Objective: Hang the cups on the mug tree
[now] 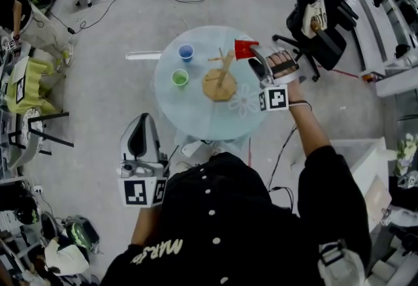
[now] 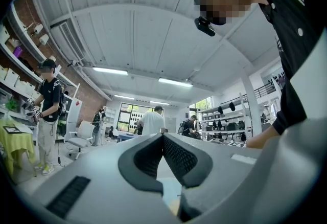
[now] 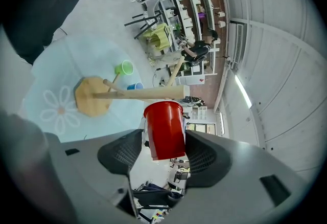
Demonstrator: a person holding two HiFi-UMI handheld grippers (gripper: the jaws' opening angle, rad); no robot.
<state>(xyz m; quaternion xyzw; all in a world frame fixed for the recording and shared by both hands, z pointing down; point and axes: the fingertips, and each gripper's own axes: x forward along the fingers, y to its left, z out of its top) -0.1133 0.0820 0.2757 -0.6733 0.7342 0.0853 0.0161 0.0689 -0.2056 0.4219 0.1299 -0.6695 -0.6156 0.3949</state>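
Red cup, pinched in the right tongs, is hovering by the top of the tree, unhung; blue cup and green cup are sitting on the bench; left tongs are idling, pressed together.

Colours, quick rundown:
red cup, green cup, blue cup; tan tree; pale-blue table, white flower print.
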